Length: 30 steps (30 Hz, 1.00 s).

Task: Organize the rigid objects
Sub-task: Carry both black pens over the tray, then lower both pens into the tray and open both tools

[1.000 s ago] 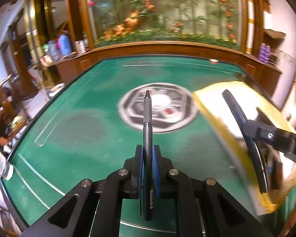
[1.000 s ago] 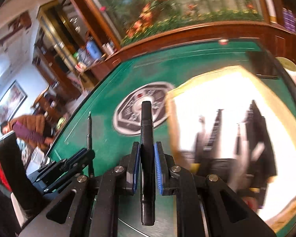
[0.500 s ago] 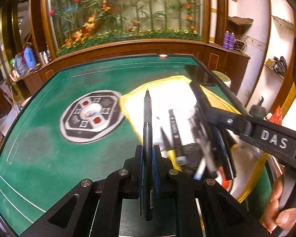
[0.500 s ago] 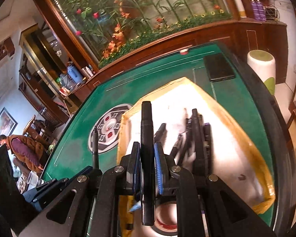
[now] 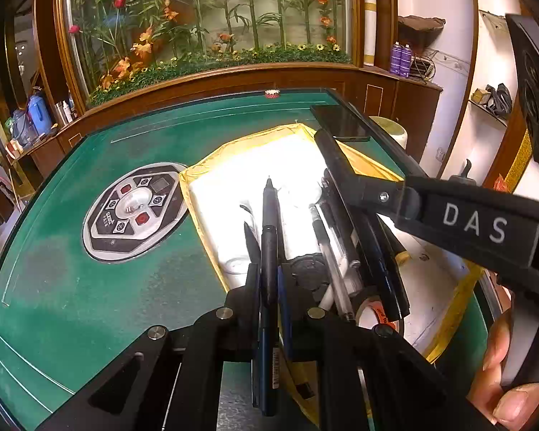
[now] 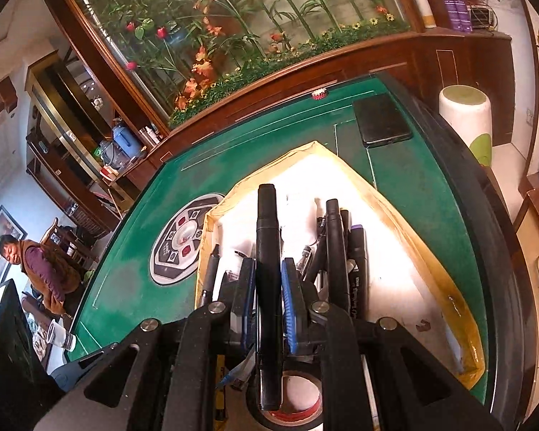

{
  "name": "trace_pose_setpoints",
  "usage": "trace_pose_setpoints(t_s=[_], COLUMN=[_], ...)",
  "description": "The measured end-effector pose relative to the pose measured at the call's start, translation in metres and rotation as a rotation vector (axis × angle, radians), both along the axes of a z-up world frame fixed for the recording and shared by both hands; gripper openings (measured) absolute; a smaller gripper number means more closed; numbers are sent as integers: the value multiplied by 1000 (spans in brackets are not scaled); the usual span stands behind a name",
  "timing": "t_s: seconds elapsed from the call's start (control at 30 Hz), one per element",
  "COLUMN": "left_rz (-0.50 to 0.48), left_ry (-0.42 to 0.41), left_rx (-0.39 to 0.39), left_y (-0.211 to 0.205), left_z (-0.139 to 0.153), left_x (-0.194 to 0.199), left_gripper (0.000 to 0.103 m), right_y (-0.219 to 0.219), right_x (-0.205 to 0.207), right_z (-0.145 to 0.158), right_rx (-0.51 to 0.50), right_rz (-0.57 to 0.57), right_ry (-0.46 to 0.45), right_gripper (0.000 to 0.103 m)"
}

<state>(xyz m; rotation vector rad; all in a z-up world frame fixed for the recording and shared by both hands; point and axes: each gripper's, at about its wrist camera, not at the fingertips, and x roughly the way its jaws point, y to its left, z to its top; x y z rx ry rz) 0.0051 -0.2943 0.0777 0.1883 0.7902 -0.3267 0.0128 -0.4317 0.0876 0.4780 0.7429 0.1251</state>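
Note:
My left gripper (image 5: 268, 280) is shut on a thin black pen (image 5: 268, 237) that points forward over a yellow-rimmed white tray (image 5: 233, 176). My right gripper (image 6: 267, 283) is shut on a thick black marker (image 6: 267, 230), also over the tray (image 6: 406, 287). The right gripper with its marker reaches across the left wrist view from the right (image 5: 345, 183). Several pens and markers (image 5: 334, 251) lie heaped in the tray, also seen in the right wrist view (image 6: 345, 251), next to a tape roll (image 6: 298, 402).
The tray sits on a green felt table (image 5: 90, 287) with a round control panel (image 5: 133, 212) in its middle. A black phone (image 6: 381, 122) lies at the far right corner. A small red-white chip (image 5: 271, 93) rests at the far edge. A person (image 6: 43, 269) sits beyond the left side.
Both grippers have swung right from over the green felt to over the tray, each still holding its pen. The tray's contents have come into clear view.

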Motion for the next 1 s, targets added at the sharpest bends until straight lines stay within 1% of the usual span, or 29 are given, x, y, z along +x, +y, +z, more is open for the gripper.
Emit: trace_pose_setpoints(t_s=[0.23,0.4,0.67,0.9,1.0], left_rz=[-13,-16,-15,-16,-19], left_ry=[5,16,14,-42,-55], left_rx=[-6,-18,-19,17,21], left_y=[-9,-11,-16,-24,-24], left_z=[-3,-10,-11,-13,-13], left_x=[-3,1,8,1,1], left_gripper=[9,9,9,9,9], right_y=[-2,-1,-5,-5,-5], right_x=[3,8,11,14,14], right_z=[-5,-11,-18,-24,-24], right_rx=[-24,-38,-73,-88,-94], right_rz=[-12,-14,-47,-52,-57], right_ry=[22,52,82,103,104], right_gripper=[14,14,14,14,14])
